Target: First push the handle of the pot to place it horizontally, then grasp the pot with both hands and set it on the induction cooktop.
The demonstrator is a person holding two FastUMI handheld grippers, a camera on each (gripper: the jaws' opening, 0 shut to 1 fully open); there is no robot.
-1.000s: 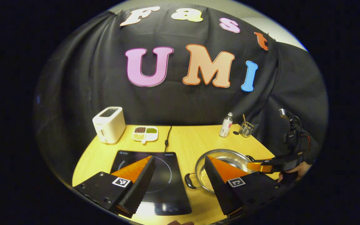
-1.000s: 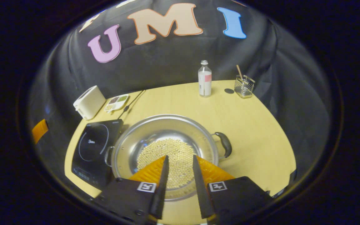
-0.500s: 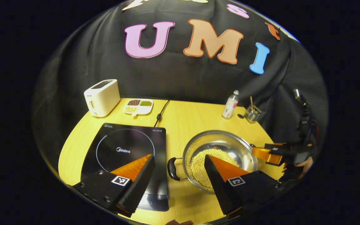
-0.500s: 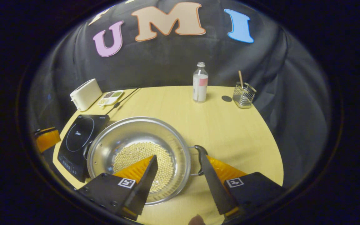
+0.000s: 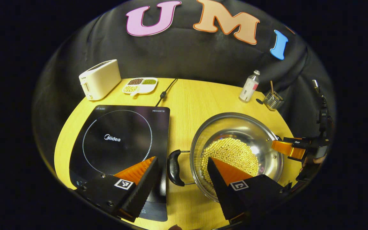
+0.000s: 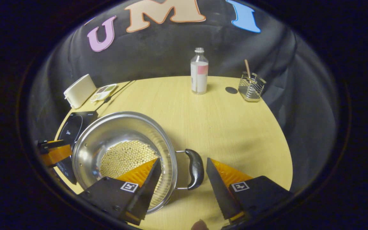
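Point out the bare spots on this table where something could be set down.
Bare wood lies between the pot and the bottle, and right of the pot handle toward the table edge. The cooktop glass is bare. It is crowded at the back-left by the toaster and tray.

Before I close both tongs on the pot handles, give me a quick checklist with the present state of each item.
1. Left tongs open around the near black handle: ok, handle sits between the fingers.
2. Right tongs open around the other black handle: ok.
3. Fingers pressing on either handle: not ok, gaps show on both.
4. Round steel pot resting on the wooden table beside the black induction cooktop: ok.
5. Cooktop surface free for the pot: ok.
6. Yellow beans settled in the pot bottom: ok.
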